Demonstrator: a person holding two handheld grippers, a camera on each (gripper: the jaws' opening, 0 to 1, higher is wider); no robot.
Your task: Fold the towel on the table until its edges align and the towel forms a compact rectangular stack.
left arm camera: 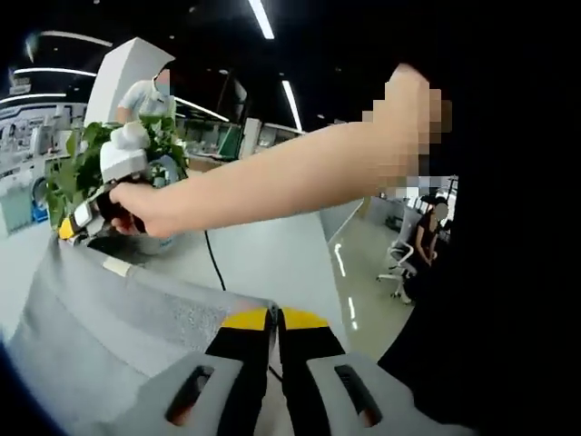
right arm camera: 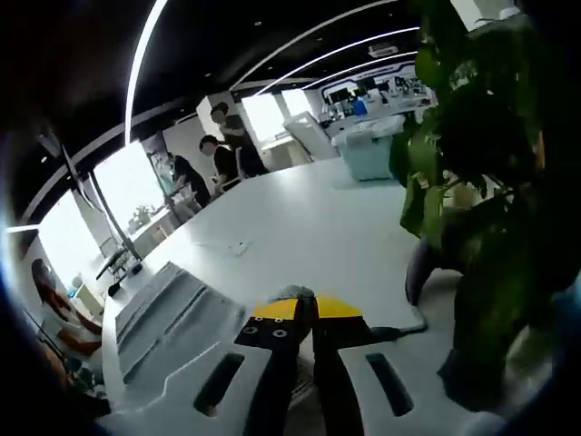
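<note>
A grey towel (left arm camera: pixel 118 327) hangs stretched between both grippers above the white table (left arm camera: pixel 263 245). My left gripper (left arm camera: pixel 275 318) is shut on the towel's near edge, yellow tips pressed together. At the towel's far corner, a hand holds my right gripper (left arm camera: pixel 69 231), also closed on the cloth. In the right gripper view, my right gripper (right arm camera: pixel 304 309) is shut, with a tuft of grey towel (right arm camera: pixel 289 293) poking out between its tips. The rest of the towel (right arm camera: pixel 172 318) falls in folds to the left.
A leafy potted plant (left arm camera: pixel 82 163) (right arm camera: pixel 490 182) stands on the table close behind the right gripper. A person's bare arm (left arm camera: pixel 272 177) crosses the left gripper view. A black cable (left arm camera: pixel 213 259) lies on the table. Office chairs (left arm camera: pixel 399 259) and people (right arm camera: pixel 227 145) are beyond the table (right arm camera: pixel 309 218).
</note>
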